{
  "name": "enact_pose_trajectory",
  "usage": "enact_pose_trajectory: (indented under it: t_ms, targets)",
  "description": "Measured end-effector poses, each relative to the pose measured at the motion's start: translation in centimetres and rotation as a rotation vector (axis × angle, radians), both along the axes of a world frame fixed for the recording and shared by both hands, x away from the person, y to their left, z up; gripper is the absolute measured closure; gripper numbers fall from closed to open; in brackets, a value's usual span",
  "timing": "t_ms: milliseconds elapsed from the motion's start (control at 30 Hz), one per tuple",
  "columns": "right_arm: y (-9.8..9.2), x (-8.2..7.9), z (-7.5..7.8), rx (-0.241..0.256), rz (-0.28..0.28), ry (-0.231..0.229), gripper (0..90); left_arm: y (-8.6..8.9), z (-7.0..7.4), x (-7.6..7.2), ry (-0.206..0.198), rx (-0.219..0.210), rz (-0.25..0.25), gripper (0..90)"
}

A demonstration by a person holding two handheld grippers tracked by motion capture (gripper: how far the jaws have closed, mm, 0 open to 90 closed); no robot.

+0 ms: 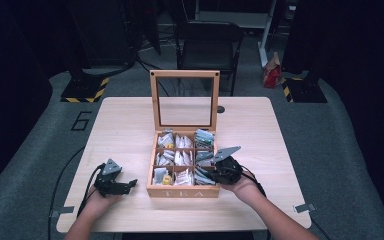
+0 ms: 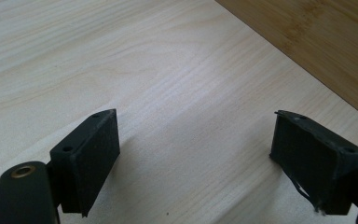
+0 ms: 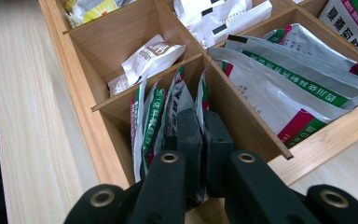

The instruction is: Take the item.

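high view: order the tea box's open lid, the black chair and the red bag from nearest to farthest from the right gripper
From the right gripper:
1. Open lid, upright at the tea box's far edge.
2. Black chair, beyond the table, centre.
3. Red bag, on the floor, far right; too close to the chair to rank firmly.

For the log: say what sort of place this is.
Probably a lab or recording studio: black curtains around a grey floor, hazard-striped stand bases, and one wooden table carrying a tea box.

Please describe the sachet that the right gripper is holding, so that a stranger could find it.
Find the wooden tea box and its front right compartment. There the right gripper is shut on one sachet: the rightmost of the upright white-and-green packets, against the wooden divider.
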State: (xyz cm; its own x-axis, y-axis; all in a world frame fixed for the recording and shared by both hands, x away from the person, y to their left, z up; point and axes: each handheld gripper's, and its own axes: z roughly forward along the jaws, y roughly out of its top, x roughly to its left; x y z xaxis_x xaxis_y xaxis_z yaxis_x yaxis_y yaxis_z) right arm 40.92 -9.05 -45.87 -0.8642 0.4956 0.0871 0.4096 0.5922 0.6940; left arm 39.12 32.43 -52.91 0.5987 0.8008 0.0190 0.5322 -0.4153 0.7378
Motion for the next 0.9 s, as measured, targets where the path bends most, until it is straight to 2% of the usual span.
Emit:
enact_pose_trajectory:
  t_ms: [233,400,900]
  targets:
    - [0.0,-0.1,0.1,-0.014,0.019,-0.016,89.3,0.0,0.0,0.0,-0.001,0.002,-0.002,14.9]
    - [0.0,-0.2,0.3,-0.004,0.007,-0.017,89.4,0.0,0.0,0.0,-0.001,0.002,-0.002,14.9]
    - [-0.7,-0.3,2.9,0.042,0.023,-0.036,89.5,0.0,0.0,0.0,-0.001,0.002,-0.002,14.9]
